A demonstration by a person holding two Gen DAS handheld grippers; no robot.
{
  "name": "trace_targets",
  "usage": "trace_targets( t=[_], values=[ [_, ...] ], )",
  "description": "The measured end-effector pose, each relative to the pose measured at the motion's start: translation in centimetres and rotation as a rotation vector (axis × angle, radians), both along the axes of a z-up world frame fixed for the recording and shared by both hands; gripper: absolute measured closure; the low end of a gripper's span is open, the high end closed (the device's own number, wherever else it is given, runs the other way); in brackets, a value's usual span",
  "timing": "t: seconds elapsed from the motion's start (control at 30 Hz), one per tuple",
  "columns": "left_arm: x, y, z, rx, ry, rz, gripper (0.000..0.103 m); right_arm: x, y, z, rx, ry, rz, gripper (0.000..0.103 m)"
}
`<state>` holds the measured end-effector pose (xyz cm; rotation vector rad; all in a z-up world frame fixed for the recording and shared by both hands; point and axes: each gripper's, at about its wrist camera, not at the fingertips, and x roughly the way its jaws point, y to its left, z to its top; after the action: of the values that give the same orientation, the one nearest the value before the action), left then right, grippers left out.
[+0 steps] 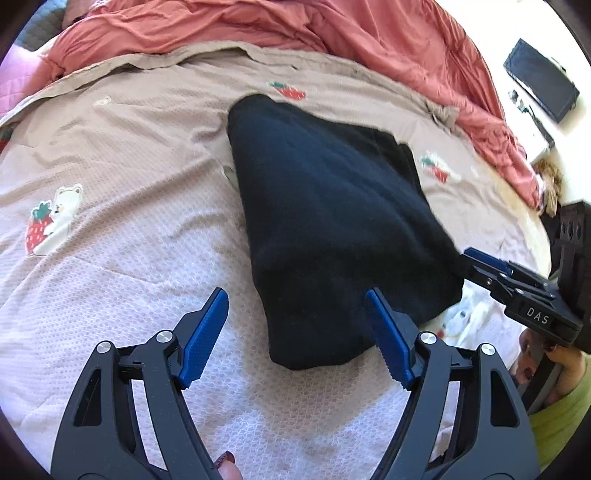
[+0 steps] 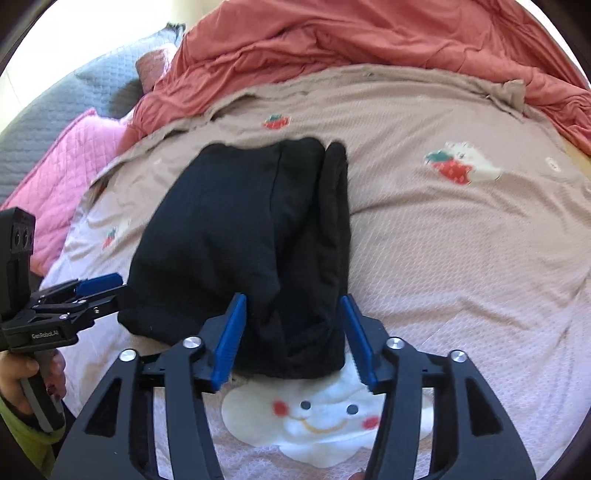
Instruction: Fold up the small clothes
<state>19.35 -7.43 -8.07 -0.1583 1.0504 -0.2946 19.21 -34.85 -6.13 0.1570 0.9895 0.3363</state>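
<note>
Folded black knit garment [image 2: 243, 236] on bed: long axis runs lower centre to upper frame. Right gripper [image 2: 293, 336] spread, straddling near edge; left gripper [image 1: 297, 332] spread, alongside.

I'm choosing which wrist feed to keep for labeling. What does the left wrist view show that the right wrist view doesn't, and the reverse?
Only the left wrist view shows the dark flat device on the white surface and the bear-with-strawberry print. Only the right wrist view shows the pink quilted pillow, grey quilt and smiling cloud print. Both show the folded black garment, strawberry bedspread, coral duvet, and both grippers, left and right, open.
</note>
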Motion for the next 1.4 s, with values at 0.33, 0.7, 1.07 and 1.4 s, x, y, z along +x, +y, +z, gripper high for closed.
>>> trace_targets(
  t=[0.33, 0.7, 1.07, 1.4],
  values=[
    [3.4, 1.1, 0.3, -0.046, -0.005, 0.047, 0.031, 4.3, -0.9, 2.1, 0.059, -0.067, -0.047, 0.025],
    [7.3, -0.3, -3.1, -0.123, 0.088, 0.014, 0.024, 9.6, -0.2, -3.9, 0.221, 0.15, -0.027, 0.021],
    [8.9, -1.4, -4.3, -0.135, 0.083, -0.02, 0.033, 11.2, 1.3, -6.2, 0.285, 0.162, 0.022, 0.044],
    [7.8, -1.4, -1.4, -0.153, 0.016, -0.038, 0.057, 9.5, 2.4, -3.1, 0.262, 0.063, 0.077, 0.054]
  ],
)
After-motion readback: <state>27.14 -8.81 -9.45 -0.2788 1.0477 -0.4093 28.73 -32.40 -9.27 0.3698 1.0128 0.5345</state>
